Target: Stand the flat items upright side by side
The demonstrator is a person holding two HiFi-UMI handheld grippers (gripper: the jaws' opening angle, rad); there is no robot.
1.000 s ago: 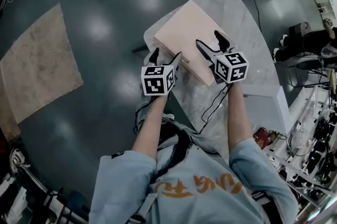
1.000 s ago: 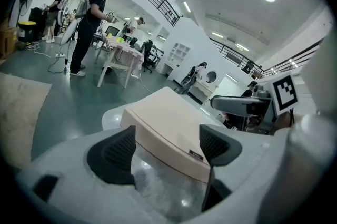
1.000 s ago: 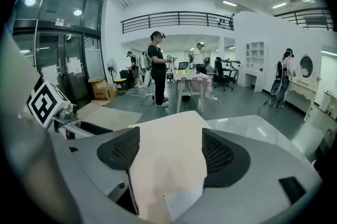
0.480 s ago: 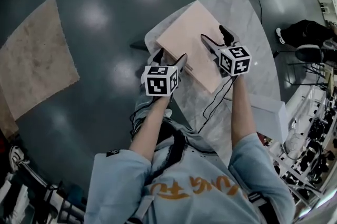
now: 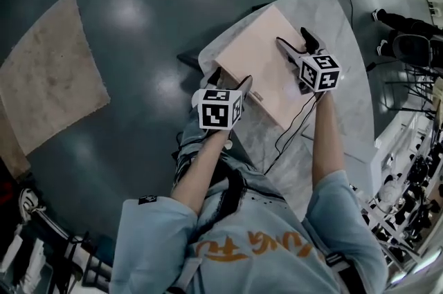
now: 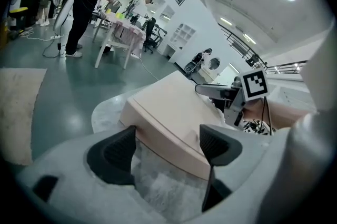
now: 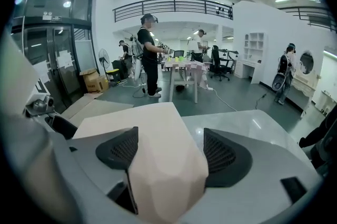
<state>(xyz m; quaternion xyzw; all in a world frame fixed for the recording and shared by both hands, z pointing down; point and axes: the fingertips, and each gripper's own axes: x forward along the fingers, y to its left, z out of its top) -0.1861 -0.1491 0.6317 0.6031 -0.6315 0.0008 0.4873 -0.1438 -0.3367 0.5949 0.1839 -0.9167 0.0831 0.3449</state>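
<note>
Left gripper [image 5: 231, 79], at the centre of the head view, holds its jaws wide apart around the near edge of a flat box [image 5: 257, 56] and is not clamped on it. Right gripper [image 5: 293, 38], up and to the right of centre, is spread too. Its jaws have just been opening wider, and the right side of the box stands between them. The box is pale pink, broad and thin, with a plain matte top and a fine seam along its side. It lies flat on the white marbled table [image 5: 336, 30], in the upper middle of the frame.
</note>
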